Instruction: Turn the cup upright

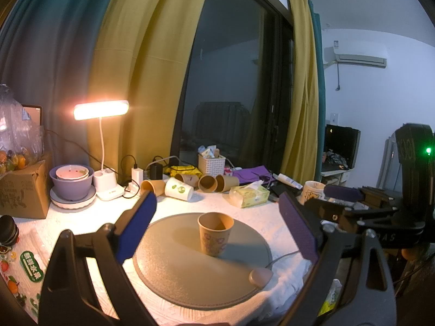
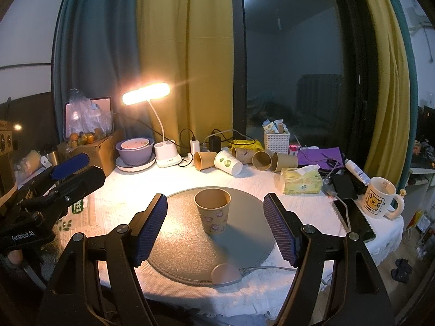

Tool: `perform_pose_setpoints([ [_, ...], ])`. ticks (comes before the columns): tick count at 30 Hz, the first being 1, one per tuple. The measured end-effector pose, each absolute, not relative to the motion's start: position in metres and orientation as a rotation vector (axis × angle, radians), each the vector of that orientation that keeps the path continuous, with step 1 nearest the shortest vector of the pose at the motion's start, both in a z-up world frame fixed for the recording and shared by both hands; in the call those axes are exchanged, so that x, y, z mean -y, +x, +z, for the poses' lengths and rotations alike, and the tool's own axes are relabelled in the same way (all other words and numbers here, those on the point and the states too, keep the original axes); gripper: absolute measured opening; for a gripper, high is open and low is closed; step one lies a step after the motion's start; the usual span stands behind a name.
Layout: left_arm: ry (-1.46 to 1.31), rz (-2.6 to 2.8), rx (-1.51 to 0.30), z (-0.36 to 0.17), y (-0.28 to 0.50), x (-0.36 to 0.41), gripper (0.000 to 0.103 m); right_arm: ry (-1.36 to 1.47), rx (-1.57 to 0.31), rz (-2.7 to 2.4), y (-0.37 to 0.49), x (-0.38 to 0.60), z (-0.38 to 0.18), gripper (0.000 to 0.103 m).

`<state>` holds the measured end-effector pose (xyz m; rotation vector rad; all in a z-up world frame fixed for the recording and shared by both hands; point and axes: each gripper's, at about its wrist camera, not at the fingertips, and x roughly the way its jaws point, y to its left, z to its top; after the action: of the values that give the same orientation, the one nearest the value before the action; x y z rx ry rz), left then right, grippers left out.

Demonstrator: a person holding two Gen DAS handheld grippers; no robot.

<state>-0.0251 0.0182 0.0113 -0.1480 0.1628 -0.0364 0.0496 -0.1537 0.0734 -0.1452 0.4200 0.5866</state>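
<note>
Though upright, cup (image 2: 213, 210) beyond hand-held gripper (image 2: 214, 226).

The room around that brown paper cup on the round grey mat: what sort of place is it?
Probably a lived-in bedroom or small flat, not a lab. A cluttered cloth-covered table stands by a dark window with yellow curtains, a glowing white desk lamp beside it, and a white wall air conditioner shows in the left view.

The left gripper (image 1: 217, 225) hangs with its blue-padded fingers (image 1: 137, 225) spread wide, gripping nothing. The right gripper (image 2: 214, 225) is likewise spread and empty. Both seem roughly level, pointing forward, well apart from each other.
</note>
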Motion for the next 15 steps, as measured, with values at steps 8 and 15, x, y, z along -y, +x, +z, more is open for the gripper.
perform_pose_setpoints([
  [8, -0.149, -0.036, -0.163, 0.0116, -0.0247, -0.0186, 0.092, -0.146, -0.421, 0.587, 0.0489, 0.1525, 0.0716, 0.076],
  [15, -0.151, -0.035, -0.164, 0.0107, -0.0257, -0.0188, 0.092, -0.146, -0.425, 0.588, 0.0481, 0.1507, 0.0695, 0.076],
])
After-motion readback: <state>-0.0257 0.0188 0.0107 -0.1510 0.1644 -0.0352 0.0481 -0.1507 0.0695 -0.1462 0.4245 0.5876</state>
